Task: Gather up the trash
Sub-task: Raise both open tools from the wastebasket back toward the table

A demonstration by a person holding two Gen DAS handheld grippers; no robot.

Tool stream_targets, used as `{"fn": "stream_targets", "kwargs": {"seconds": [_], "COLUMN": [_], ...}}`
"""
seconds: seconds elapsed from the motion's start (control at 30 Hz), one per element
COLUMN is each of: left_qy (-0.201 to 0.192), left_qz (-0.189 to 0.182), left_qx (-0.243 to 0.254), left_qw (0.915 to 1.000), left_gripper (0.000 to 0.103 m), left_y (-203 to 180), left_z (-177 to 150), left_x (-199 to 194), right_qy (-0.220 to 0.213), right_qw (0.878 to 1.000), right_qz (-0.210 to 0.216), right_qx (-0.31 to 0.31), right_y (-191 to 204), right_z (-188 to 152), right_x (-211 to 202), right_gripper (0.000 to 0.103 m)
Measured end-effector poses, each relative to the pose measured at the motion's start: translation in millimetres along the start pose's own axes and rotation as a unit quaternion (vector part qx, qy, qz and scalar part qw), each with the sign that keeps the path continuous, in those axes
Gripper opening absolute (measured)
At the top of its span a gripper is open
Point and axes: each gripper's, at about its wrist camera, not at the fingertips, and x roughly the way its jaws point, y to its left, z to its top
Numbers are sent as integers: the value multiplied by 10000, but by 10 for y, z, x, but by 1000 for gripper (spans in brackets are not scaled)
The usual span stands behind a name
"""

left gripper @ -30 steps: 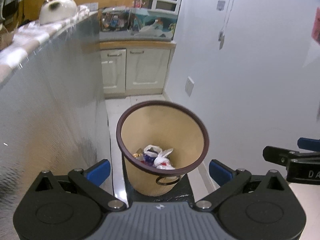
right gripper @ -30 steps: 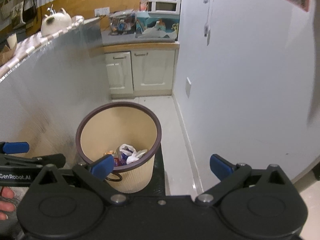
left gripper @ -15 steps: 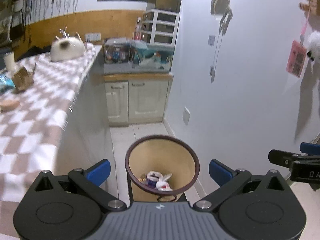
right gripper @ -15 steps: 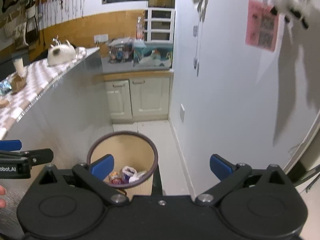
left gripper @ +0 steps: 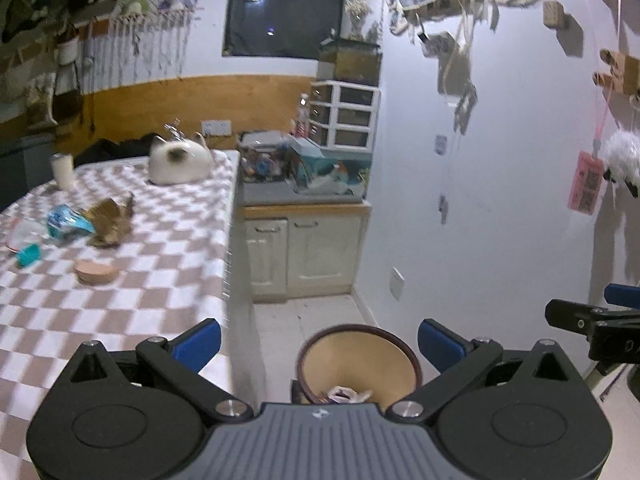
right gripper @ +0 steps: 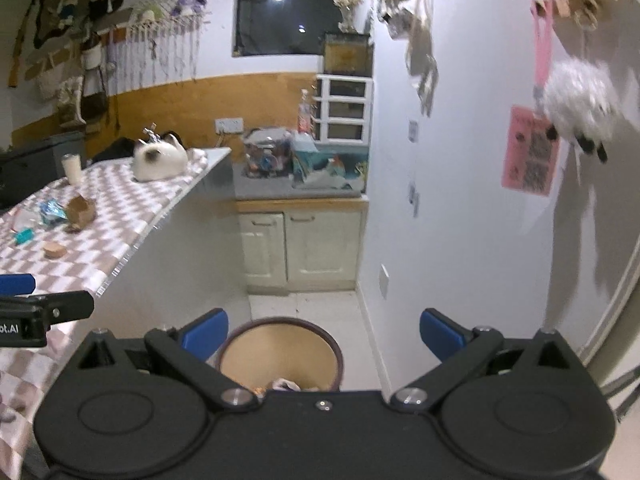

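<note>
A: We hold the left gripper point(left gripper: 319, 344) with its blue fingers spread wide apart, nothing between them. The right gripper point(right gripper: 324, 332) stands the same: fully spread, nothing held.

B: Noted. The trash bin point(left gripper: 358, 364) sits on the pale floor below both of us, tan inside with a dark rim. In the right wrist view it lies between the fingers, nearer the left one.

A: Crumpled white wrapping point(left gripper: 348, 393) lies at the bin's bottom, mostly hidden by our gripper body.

B: On the checkered table point(left gripper: 168, 248) to our left we see loose litter: a blue packet point(left gripper: 66, 222) touching a crumpled brown paper point(left gripper: 110, 220), a small teal piece point(left gripper: 29, 255) nearer the edge of view, and a flat pinkish round object point(left gripper: 96, 273) near the brown paper.

A: Farther back on the table, a white cat-shaped object point(left gripper: 178, 160) and a pale cup point(left gripper: 63, 170).

B: Cream cabinets point(right gripper: 304, 248) stand at the corridor's end.
</note>
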Motion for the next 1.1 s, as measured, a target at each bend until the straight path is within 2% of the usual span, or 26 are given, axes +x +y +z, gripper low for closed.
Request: {"fn": "stream_targets", "kwargs": {"seconds": [0.63, 0.87, 1.1], "left_qy": [-536, -733, -746], "left_qz": [831, 1190, 1559], "left_qx": [77, 120, 89], "left_qw": [9951, 9901, 9849], "left_gripper": [103, 103, 103], "left_y": [1182, 1829, 2534], "left_z": [459, 718, 987], "left_x": [-516, -582, -430], "right_qy": [-397, -493, -421], "right_qw": [9950, 9897, 9840], "right_qz": [891, 1293, 1698], "right_qx": [-211, -359, -345], "right_y": [1054, 1567, 2020], "right_z": [489, 701, 925], "right_x": [5, 152, 433], "right_gripper": [103, 103, 103]}}
